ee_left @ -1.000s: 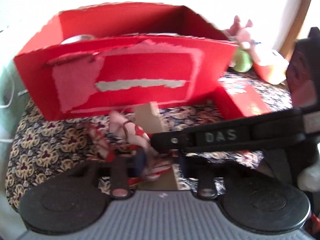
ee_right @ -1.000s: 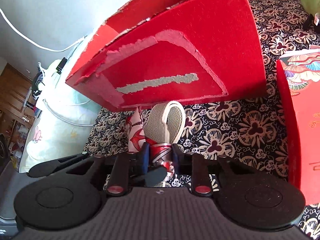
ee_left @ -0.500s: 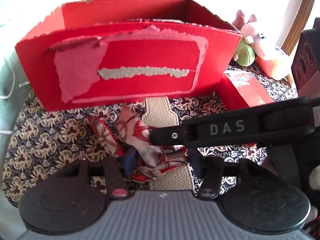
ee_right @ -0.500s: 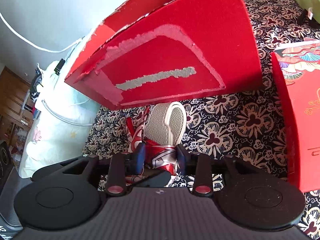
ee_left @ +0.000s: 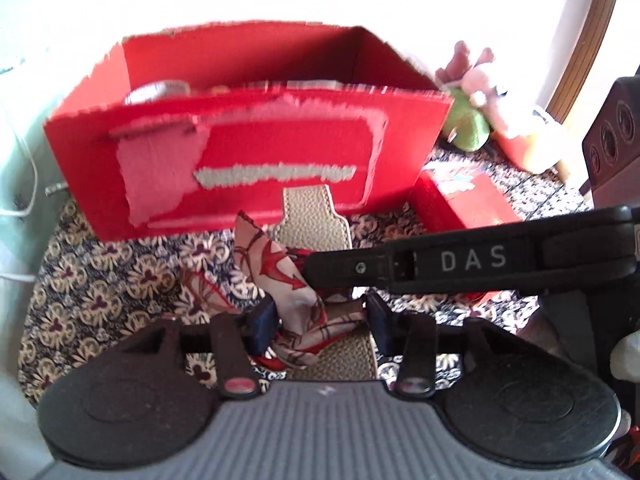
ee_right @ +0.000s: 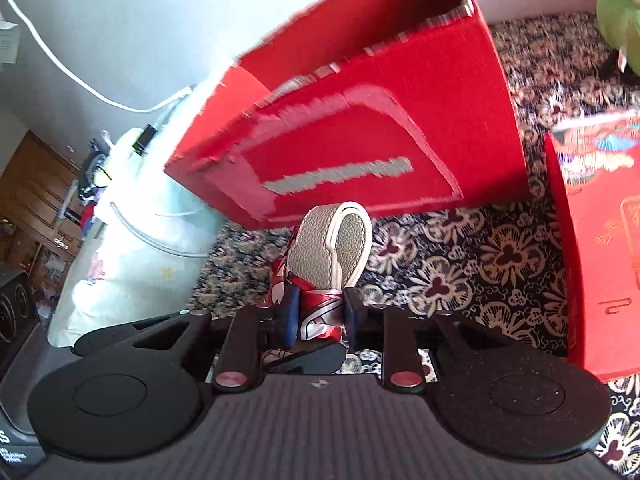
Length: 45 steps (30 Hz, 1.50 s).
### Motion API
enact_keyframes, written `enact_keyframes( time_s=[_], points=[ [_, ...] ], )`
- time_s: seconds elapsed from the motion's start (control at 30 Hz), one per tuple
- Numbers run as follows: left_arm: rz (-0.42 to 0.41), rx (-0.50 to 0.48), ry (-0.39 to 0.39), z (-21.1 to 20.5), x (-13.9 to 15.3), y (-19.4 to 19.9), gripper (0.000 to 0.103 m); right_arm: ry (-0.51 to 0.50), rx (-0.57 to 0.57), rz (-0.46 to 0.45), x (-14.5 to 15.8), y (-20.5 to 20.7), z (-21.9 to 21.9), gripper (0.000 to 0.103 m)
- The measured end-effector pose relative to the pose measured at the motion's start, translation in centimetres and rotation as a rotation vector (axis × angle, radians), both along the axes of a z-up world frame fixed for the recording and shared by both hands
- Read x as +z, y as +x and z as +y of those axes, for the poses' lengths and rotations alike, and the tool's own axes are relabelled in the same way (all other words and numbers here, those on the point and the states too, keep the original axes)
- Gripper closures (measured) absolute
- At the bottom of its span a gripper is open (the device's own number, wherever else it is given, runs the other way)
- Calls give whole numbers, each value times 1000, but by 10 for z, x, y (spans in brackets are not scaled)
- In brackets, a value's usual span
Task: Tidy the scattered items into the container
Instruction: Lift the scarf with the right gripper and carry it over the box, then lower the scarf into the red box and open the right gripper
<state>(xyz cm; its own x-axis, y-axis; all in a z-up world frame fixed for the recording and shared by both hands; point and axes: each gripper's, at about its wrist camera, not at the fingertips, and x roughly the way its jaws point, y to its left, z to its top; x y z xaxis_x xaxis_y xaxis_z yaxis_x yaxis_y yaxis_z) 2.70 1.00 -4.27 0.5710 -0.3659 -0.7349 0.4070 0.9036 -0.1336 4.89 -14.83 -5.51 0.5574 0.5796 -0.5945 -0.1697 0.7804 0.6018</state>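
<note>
A beige leather strap (ee_left: 312, 220) with a red-and-white scarf (ee_left: 280, 268) tied round it hangs in front of the open red cardboard box (ee_left: 240, 152). My left gripper (ee_left: 320, 320) has the scarf and strap between its blue pads; its jaws are closing and the bundle fills the gap. In the right wrist view the looped strap (ee_right: 320, 240) rises from my right gripper (ee_right: 320, 312), whose jaws are closing on the scarf-wrapped part. That gripper's black finger (ee_left: 460, 260) crosses the left wrist view from the right. The red box (ee_right: 360, 140) stands just behind.
The floral cloth (ee_left: 100, 280) covers the surface. A flat red gift box (ee_right: 600, 260) lies to the right of the container. Pink (ee_left: 476, 84) and green (ee_left: 468, 124) plush toys sit behind it, a dark speaker (ee_left: 612, 140) at far right. A pale bag (ee_right: 132, 240) stands at left.
Both grippers' jaws spread wider on the scarf and strap, then narrowed again. The strap's end now shows against the box's front wall, and more of the box's inside is visible.
</note>
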Motion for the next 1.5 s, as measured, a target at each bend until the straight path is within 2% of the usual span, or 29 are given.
enact_keyframes(
  time_s=[0.3,0.5,0.63,0.77,0.97,1.13,1.43,1.5],
  points=[
    [-180,-38,-27,0,74,-9,57,21,1,-210,77,-14,-9,80],
    [-283,-82,-17,-2,115,34,57,-3,-29,-332,120,17,-13,80],
    [-307,-97,-1,-13,128,73,57,-27,-60,-376,134,49,-20,80],
    [-234,-106,-11,-19,119,120,57,-65,-72,-335,129,86,-24,80],
    [-82,-109,36,-28,70,172,57,-136,-40,-186,94,137,-21,81],
    [43,-105,46,-33,38,201,58,-201,-3,-78,68,166,-17,82],
    [211,-87,105,-44,5,231,58,-264,57,121,38,208,-15,84],
    [244,-76,95,-42,2,236,62,-288,74,150,35,214,-10,84]
  ],
)
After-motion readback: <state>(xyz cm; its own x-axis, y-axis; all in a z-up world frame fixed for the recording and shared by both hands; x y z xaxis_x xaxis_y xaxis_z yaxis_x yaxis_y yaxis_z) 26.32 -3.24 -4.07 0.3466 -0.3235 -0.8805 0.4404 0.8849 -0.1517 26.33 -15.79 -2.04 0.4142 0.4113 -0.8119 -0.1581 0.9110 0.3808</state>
